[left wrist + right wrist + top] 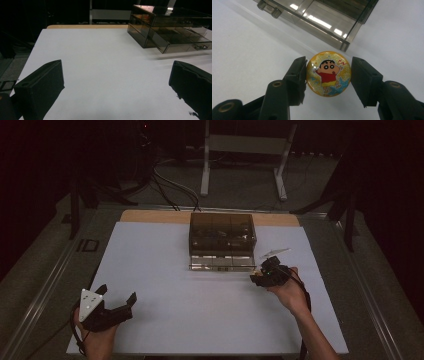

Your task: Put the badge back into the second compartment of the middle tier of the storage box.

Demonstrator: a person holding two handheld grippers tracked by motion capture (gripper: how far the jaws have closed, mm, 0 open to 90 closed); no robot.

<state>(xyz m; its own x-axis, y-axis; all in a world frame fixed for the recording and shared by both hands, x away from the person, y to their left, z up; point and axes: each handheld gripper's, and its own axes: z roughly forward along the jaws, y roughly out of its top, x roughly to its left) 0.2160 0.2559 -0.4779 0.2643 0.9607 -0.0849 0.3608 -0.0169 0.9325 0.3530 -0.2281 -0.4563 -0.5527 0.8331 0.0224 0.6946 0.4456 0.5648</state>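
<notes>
I see the white surface point(200, 310) with the smoky drawer box point(222, 240) at its far middle. My left gripper point(117, 306) rests low at the near left corner, jaws wide apart. My right gripper point(328, 75) reaches toward the box's front right corner, clamping the round cartoon badge point(328, 74) at both sides.

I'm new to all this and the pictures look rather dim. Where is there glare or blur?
High view: dark all round, the white table dimly lit. Left gripper view: a smeared streak of blur below the smoky plastic drawer box, whose top catches a glint. Right gripper view: bright reflections on the box's open drawer; the round cartoon badge is sharp between the right gripper jaws.
</notes>
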